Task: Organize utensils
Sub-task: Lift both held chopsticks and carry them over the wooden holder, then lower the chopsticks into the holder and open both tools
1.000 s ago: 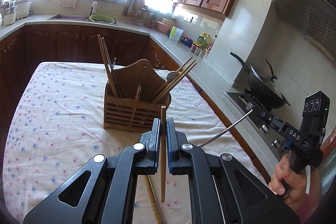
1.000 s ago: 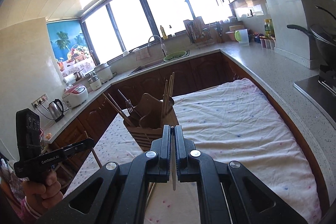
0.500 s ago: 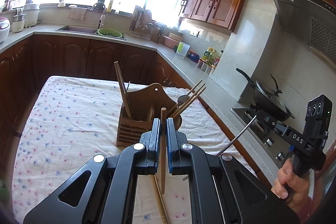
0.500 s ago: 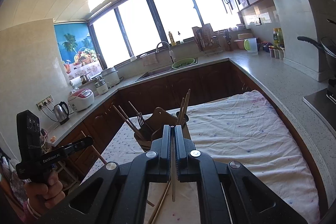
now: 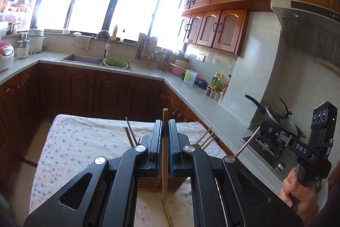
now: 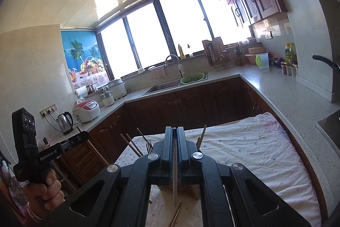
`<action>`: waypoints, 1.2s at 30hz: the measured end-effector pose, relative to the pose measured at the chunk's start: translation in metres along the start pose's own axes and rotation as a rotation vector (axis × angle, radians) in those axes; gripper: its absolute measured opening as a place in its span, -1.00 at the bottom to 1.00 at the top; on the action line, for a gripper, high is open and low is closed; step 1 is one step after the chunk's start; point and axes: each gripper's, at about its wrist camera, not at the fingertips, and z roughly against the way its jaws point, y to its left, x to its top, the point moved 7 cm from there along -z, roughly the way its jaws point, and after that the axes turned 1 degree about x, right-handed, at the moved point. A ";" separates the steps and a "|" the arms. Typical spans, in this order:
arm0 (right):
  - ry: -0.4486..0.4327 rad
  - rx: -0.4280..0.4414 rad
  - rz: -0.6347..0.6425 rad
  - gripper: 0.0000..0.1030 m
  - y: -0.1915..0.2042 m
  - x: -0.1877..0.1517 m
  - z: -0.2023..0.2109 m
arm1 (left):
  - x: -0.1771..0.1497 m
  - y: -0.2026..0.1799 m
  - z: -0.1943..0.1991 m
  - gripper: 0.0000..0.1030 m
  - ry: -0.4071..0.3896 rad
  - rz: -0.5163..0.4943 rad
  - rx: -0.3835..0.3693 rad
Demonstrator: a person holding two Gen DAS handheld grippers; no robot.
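Grippers raised over the utensil holder

Left gripper (image 5: 164, 137) clamps an upright wooden chopstick (image 5: 164, 163); right gripper (image 6: 174, 146) pinches a thin metal chopstick (image 6: 174, 182), also held vertical. Both point slightly downward above the slatted wooden holder (image 6: 182, 188) on the dotted tablecloth (image 6: 244, 154). Each hand (image 6: 43, 189) grips its handle from below, beside the stove (image 5: 267, 148)

Home kitchen, sink (image 5: 81, 60), wooden cabinets (image 5: 221, 29), range hood (image 5: 308, 22)
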 end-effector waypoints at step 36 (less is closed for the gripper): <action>0.094 -0.094 -0.013 -0.93 -0.028 -0.051 -0.099 | -0.064 0.046 -0.097 -0.90 0.065 0.067 0.133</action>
